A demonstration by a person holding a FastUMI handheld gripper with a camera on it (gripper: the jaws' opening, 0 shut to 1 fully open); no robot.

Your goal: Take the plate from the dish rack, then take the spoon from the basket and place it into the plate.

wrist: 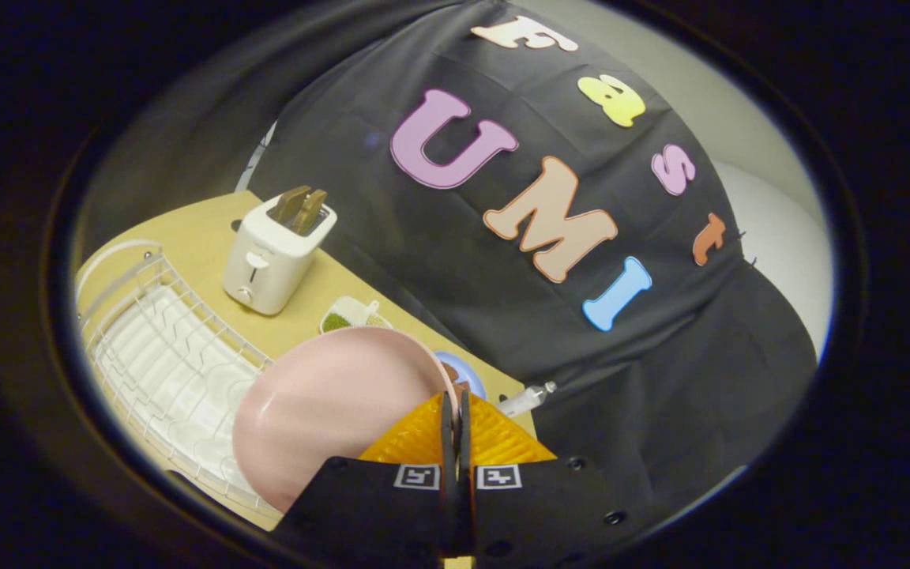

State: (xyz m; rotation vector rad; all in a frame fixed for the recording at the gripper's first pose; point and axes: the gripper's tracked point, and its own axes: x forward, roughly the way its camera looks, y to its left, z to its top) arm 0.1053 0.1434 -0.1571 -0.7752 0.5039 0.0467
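Pink plate [329,403] pinched by its rim in the tongs [456,407], fingers pressed together on its edge, held tilted above white dish rack [163,356], toaster [277,249] beyond on wooden bench [202,229].

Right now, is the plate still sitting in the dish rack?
No. The gripper is shut on the rim of the pink plate, holding it above the wire dish rack.

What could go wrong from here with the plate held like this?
1. The gripper pinches the pink plate only at its rim, fingers nearly closed; the plate may pivot or slip out.
2. The plate hangs tilted next to the white dish rack; a swing could clip its wires.
3. The toaster and a small container stand beyond it, crowding the set-down area.
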